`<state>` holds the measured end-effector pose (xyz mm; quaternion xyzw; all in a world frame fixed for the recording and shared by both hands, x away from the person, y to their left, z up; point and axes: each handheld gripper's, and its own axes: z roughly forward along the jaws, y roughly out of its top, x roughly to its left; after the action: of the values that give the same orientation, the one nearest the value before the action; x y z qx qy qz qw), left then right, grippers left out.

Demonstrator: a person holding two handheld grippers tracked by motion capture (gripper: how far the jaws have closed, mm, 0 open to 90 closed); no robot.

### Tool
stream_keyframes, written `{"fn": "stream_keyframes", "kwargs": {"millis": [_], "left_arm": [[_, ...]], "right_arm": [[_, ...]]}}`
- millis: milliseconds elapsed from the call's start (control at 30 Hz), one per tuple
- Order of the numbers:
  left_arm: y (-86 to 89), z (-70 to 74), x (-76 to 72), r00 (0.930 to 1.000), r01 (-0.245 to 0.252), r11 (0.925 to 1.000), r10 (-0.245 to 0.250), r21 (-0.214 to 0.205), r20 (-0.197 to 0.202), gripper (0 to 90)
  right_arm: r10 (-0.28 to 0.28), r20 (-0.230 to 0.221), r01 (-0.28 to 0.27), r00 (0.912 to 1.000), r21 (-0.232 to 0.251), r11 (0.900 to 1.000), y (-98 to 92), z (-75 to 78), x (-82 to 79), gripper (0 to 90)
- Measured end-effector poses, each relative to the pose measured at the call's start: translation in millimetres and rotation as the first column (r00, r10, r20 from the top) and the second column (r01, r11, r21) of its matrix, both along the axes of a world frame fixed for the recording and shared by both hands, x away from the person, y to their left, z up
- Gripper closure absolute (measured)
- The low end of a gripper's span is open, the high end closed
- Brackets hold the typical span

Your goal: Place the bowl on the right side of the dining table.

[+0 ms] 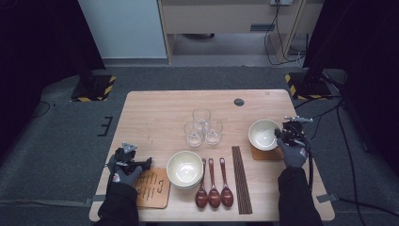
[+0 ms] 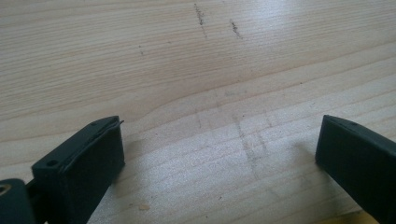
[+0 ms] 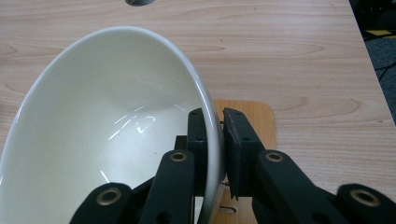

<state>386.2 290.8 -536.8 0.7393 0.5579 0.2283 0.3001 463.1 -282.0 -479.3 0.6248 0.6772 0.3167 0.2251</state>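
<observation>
Near mat [image 1: 151, 188]: dark writing, too small to read.
Left tool [image 2: 219, 154]: released, jaws wide above bare surface [image 2: 196, 70].
Right tool [image 3: 219, 140]: clenched on rim of white bowl [image 3: 107, 130].
Bowl: tilted over right coaster [image 3: 252, 112], right side.
Beyond: three glasses [image 1: 202, 126].

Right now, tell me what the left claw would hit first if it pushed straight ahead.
Probably the bare table: the left claw is open and angled down at the wood. Depth is unclear.

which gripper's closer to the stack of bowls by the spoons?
Left. The left gripper sits just left of the stacked bowls; the right gripper is far right, clamping another bowl.
</observation>
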Motion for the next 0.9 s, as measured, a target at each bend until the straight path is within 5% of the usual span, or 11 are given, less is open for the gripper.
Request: {"fn": "stream_keyframes", "kwargs": {"millis": [900], "left_arm": [[0.0,0.0,0.0,1.0000,-0.001,1.0000,0.001,0.000,0.000,0.0]], "right_arm": [[-0.049,-0.083,0.048,0.9953,-0.012,0.9988,-8.1,-10.3,4.3,81.7]]}}
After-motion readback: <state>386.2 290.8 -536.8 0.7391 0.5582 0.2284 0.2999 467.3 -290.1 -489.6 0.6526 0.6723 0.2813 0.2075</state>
